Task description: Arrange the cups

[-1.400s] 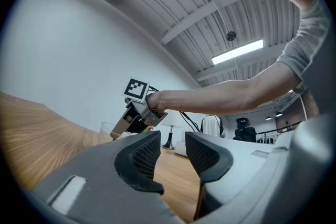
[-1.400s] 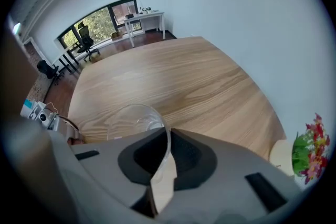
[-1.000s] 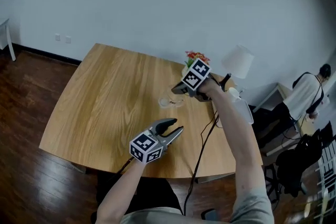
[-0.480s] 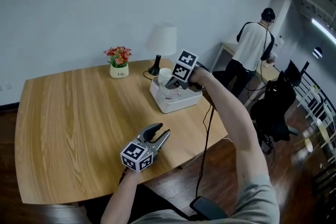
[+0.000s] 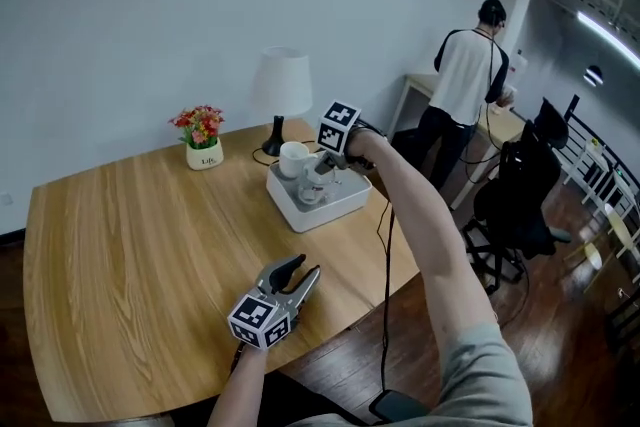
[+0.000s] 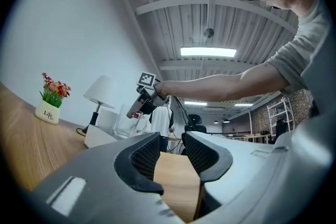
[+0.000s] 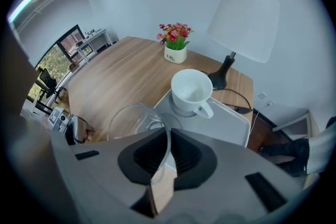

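Glass [image 7: 134, 120]: it is showing clear and thin-walled, with a wide round rim. You are pinching its wall in your right claw [image 7: 167, 136], 1 pad inside the rim and 1 outside. You are holding it over the white tray [image 7: 231, 120], just beside the white cup [image 7: 191, 91], which is standing upright on that tray.

Your left claw [image 6: 171, 139] is hovering near the table's front edge. Its jaws are standing apart, with only tabletop between them.

The right jaws are covering the glass's base. In the head view the glass is reading as a faint patch, so I cannot tell whether it is touching the tray.

The table [image 5: 130, 245] is showing light wood grain. 1 lamp [image 5: 280, 85] and 1 pot of flowers [image 5: 203, 137] are standing behind the tray, by a white wall. Dark wood floor is lying around the table. 1 person [image 5: 470, 75] is standing, back turned, at a desk beyond, with 1 black chair [image 5: 520, 195] near.
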Demonstrator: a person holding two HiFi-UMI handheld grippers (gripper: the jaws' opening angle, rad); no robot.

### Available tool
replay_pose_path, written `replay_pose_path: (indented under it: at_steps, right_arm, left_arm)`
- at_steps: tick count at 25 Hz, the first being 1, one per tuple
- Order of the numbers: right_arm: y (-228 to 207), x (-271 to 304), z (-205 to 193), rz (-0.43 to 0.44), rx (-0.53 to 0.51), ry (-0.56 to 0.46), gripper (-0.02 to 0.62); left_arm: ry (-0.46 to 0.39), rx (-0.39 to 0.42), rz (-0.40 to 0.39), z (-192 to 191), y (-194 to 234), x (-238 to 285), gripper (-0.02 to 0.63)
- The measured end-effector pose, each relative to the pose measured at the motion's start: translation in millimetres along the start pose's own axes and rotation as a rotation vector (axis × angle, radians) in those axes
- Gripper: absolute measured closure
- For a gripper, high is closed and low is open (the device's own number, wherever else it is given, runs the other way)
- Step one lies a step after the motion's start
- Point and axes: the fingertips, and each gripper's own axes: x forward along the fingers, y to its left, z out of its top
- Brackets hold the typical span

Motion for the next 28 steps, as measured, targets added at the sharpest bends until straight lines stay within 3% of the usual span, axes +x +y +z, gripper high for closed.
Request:
replay_pose_path:
  at_steps: [8, 13, 28]
  right_arm:
    - [-6, 17, 0, 0.076, 0.02, 0.032, 0.56]
    - [-12, 18, 3, 0.004, -0.035, 0.025, 0.551]
    - [-24, 5, -4, -0.116, -0.07, -0.041, 0.543]
  left_arm:
    - [0.002, -0.001, -0.01, -3, 0, 2, 0.451]
    - [-0.001, -0.004, -0.007, -2, 3, -2, 0.451]
    - [-0.014, -0.005, -0.02, 1, -9, -5, 0.451]
